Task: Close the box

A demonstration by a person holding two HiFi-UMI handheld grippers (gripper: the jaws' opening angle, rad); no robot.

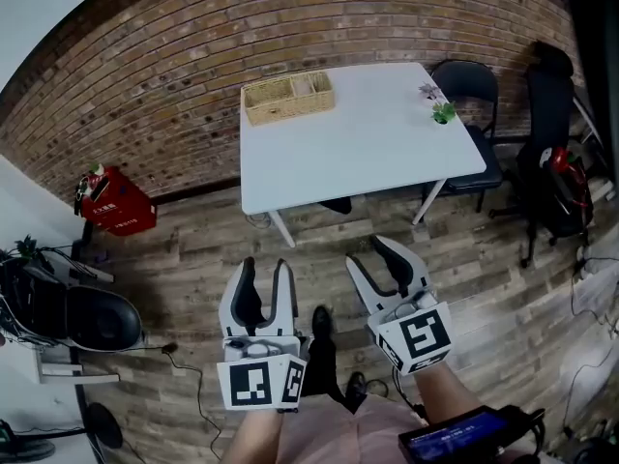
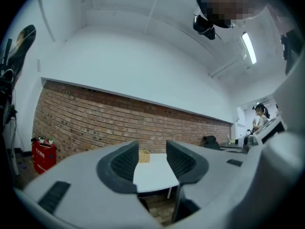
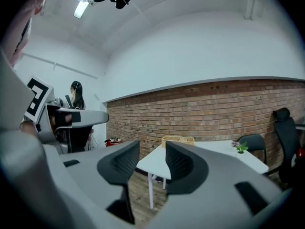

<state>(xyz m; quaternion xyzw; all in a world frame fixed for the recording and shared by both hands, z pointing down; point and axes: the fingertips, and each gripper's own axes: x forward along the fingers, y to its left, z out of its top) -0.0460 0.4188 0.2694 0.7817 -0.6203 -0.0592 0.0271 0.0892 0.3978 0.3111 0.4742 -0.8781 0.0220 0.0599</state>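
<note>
A woven wicker box sits at the far left corner of a white table, and its top looks open. The left gripper view shows the box small in the distance, and the right gripper view shows the box on the table's far end. My left gripper hangs over the wooden floor, well short of the table, with its jaws open and nothing between them. My right gripper is beside it, also open and holding nothing. Both point toward the table.
A small potted plant stands at the table's right edge. A black chair is behind the table's right corner, with an office chair further right. A red crate sits by the brick wall at left. A dark seat is near left.
</note>
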